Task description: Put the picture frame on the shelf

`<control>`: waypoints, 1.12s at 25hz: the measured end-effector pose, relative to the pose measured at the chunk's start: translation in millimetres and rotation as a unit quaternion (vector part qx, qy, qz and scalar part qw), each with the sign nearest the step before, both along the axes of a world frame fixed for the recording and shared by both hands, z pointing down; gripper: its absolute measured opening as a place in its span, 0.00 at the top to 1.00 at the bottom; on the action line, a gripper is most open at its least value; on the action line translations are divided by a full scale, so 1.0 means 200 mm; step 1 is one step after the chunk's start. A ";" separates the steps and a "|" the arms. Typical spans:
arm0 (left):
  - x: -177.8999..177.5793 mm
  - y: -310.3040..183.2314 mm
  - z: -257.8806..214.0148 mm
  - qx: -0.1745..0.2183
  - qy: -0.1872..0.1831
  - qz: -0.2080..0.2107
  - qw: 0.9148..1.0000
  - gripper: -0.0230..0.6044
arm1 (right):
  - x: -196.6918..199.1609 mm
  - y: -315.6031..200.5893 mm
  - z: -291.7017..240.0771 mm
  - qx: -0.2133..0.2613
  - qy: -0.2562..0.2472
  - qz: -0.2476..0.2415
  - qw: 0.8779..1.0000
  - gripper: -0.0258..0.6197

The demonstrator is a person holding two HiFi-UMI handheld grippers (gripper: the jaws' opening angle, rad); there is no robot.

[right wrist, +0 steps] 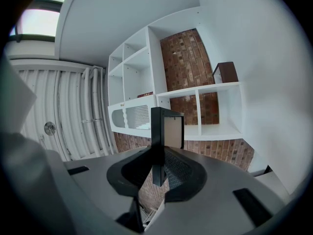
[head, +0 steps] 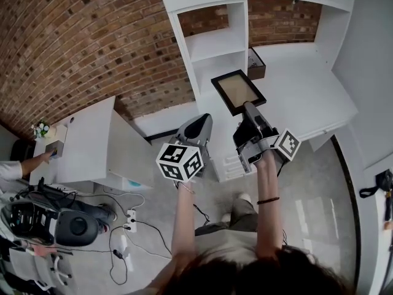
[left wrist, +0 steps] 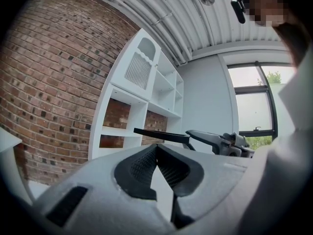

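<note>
The picture frame (head: 238, 91) is black with a tan panel, and my right gripper (head: 247, 108) is shut on its near edge, holding it out in front of the white shelf unit (head: 212, 42). In the right gripper view the frame (right wrist: 165, 129) stands upright and edge-on between the pads. From the left gripper view the frame (left wrist: 161, 134) shows as a thin dark bar before the shelf (left wrist: 142, 97). My left gripper (head: 202, 120) hangs beside the right one. Its fingertips (left wrist: 152, 153) meet with nothing between them.
A small dark brown box (head: 256, 63) sits on a shelf ledge, also seen as a brown box (right wrist: 226, 72) high up. A white counter (head: 307, 97) extends right of the shelf. At the left are a white desk (head: 92, 143), a person's hand (head: 43, 158), a chair (head: 61, 226) and floor cables (head: 130, 220).
</note>
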State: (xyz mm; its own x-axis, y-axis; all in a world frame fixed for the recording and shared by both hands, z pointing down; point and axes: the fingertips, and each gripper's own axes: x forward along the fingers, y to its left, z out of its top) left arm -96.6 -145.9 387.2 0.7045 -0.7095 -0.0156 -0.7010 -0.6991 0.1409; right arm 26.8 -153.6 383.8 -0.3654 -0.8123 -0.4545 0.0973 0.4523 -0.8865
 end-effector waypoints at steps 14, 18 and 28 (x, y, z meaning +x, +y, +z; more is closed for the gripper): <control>0.08 -0.33 -0.07 -0.003 0.030 -0.019 0.999 0.95 | 0.07 -0.36 -0.06 -0.002 0.006 -0.029 1.000 0.85; 0.11 -0.45 -0.07 -0.004 0.031 -0.023 0.999 0.95 | 0.08 -0.48 -0.06 0.000 0.009 -0.038 0.999 0.85; 0.12 -0.67 -0.05 -0.008 0.031 -0.040 0.999 0.95 | 0.09 -0.74 -0.04 -0.005 0.009 -0.058 0.998 0.85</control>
State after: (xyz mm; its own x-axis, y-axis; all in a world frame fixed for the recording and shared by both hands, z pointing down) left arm -71.7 -280.9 377.3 0.6433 -0.7643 -0.0449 -0.7443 -0.6381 0.1968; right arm 45.0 -301.1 375.8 -0.4648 -0.7690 -0.4388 0.1327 0.4294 -0.8933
